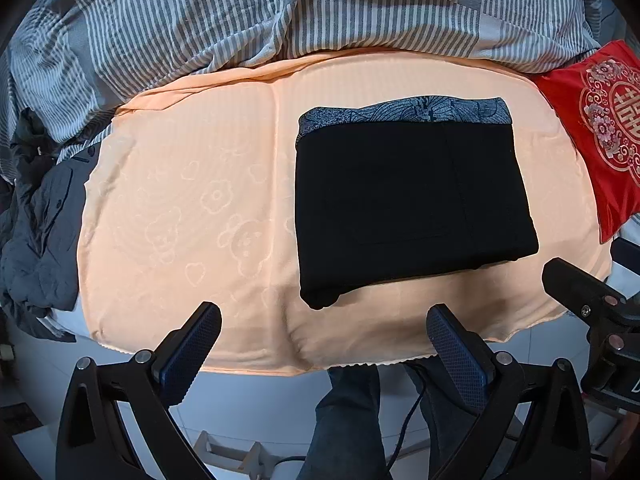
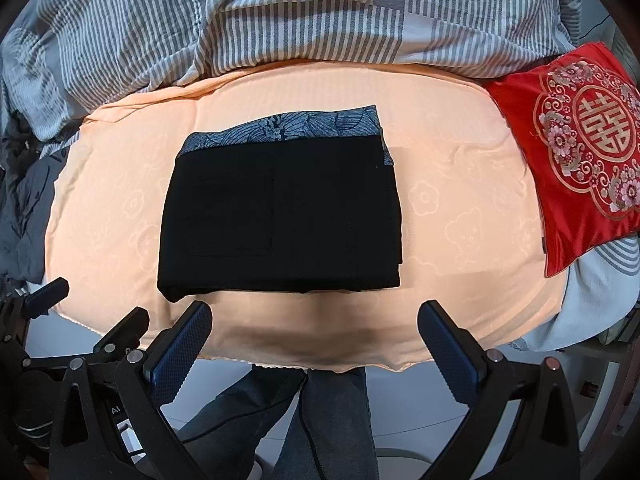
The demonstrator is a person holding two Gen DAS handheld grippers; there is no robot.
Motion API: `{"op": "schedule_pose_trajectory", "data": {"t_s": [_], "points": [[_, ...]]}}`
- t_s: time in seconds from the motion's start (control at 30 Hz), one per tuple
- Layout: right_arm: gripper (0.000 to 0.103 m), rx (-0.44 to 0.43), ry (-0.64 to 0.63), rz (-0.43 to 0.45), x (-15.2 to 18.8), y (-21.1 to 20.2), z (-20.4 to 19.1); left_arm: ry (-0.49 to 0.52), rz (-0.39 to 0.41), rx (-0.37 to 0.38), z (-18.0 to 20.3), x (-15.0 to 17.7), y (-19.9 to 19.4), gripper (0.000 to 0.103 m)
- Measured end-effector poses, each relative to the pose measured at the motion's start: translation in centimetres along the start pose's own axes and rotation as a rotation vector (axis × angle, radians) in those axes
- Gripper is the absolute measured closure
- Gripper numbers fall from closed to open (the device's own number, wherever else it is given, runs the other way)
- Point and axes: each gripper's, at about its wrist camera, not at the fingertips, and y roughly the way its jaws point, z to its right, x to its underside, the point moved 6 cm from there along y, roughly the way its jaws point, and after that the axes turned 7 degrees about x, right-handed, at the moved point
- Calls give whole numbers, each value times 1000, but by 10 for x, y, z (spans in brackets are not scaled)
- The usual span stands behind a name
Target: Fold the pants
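Black cloth pants (image 2: 280, 216), folded flat mid peach blanket (image 2: 460, 208); job looks done, both grippers (image 1: 324, 344) (image 2: 316, 340) wide open, holding nothing.

Folded pants (image 2: 280, 216) lie flat on the towel (image 2: 460, 216), straight ahead of the right gripper (image 2: 316, 326), whose spread fingertips sit just short of the pants' near edge. From the left gripper (image 1: 324, 326), the pants (image 1: 408, 200) lie ahead and off toward its right finger. Its left finger points at bare towel (image 1: 180, 200). Behind the towel, a bunched quilt (image 2: 300, 12) runs across the far side. A cushion (image 2: 580, 160) rests past the right finger, at the towel's right edge. A heap of clothes (image 1: 36, 232) sits beyond the left finger, at the towel's left edge. Below the fingers, the person's legs (image 2: 320, 420) stand against the near edge.
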Motion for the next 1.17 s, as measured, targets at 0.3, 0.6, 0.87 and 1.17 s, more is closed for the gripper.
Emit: {"op": "schedule_pose_trajectory", "data": {"t_s": [0.3, 0.6, 0.87, 1.17], "points": [[0, 0, 0, 0, -1, 1, 0, -4, -4, 1, 0, -1, 0, 0], [0, 1, -2, -1, -1, 1, 0, -5, -8, 3, -1, -1, 2, 0], [0, 0, -4, -2, -2, 1, -2, -11, -9, 7, -1, -1, 2, 0], [0, 1, 0, -9, 0, 4, -3, 2, 19, 17, 1, -4, -2, 0]]}}
